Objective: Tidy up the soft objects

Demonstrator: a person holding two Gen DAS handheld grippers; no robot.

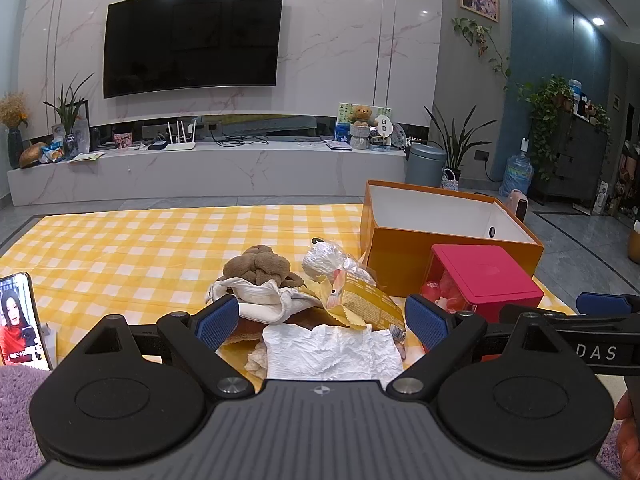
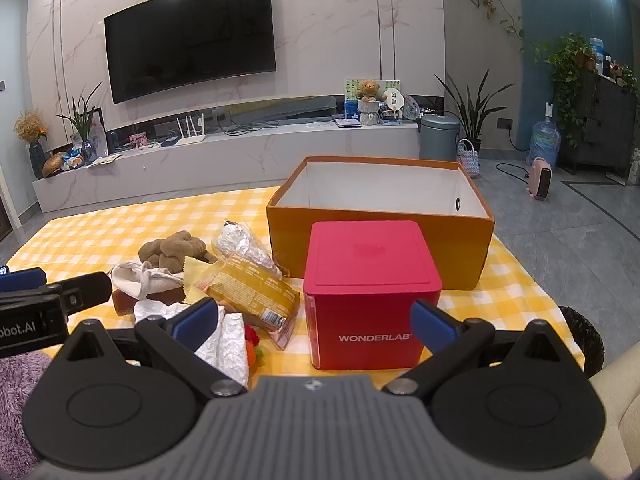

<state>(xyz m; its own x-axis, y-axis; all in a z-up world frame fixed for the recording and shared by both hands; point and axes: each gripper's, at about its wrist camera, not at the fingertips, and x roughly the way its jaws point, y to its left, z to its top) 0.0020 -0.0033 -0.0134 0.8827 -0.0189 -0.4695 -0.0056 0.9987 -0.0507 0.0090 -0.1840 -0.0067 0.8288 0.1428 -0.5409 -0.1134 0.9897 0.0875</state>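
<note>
Yellow-checked cloth [image 1: 120,248] covers the table and carries a heap of soft items at its near centre. The heap comprises a brown knotted towel [image 1: 260,266] resting on a white cloth bag [image 1: 264,300], a crumpled white tissue [image 1: 332,354] at the near edge, a yellow snack packet [image 1: 370,306] and a foil-lined bag [image 1: 328,258]. An orange box [image 2: 380,236], open-topped and apparently empty, stands behind the heap and to its right; a red cube box [image 2: 372,296] stands directly in front of the orange box.

Left gripper [image 1: 320,320]: fingers spread wide, holding nothing. The heap lies straight ahead between them, with the tissue nearest. Right gripper [image 2: 316,318]: fingers likewise spread wide and empty, aimed at the red cube box, with the heap off to its left.

Assessment: the left gripper is the nearer tool for the heap. The tissue lies flat, its longer side running left to right, so a short forward and downward reach should suffice. The orange box lies to the right and beyond, so transfer would likely run rightward past the red cube box.
</note>
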